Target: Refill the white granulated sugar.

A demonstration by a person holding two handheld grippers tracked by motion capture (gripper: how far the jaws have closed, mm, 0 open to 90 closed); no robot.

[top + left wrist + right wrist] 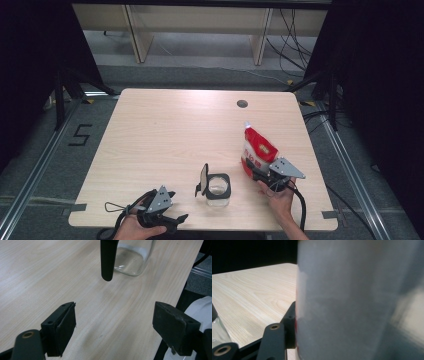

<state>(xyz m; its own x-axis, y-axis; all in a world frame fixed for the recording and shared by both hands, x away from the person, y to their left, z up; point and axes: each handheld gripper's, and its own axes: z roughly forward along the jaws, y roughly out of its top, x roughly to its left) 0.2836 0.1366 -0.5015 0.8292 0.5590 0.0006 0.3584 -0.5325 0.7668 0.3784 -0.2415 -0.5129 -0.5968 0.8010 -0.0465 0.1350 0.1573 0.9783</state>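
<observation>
Your right tool [256, 172] clamps the red pouch [257, 149] at lower right of the table [165, 130]; a soft grip (pouch sags) risks spilling beside the open jar [218, 189]. Left tool [167, 220] stands apart.

My high view looks forward and down from above the near edge, taking in the whole tabletop [170, 125] and the floor beyond it. The left gripper [172, 220] view rides low over the wood, facing along its jaws towards the glass jar [132, 260], which sits close ahead; I find the same jar [218, 189] near the front edge in the high view. The right gripper [255, 172] view is pressed so near the red pouch [257, 152] that its pale side [352, 302] blurs, with tabletop stretching off to the left.
</observation>
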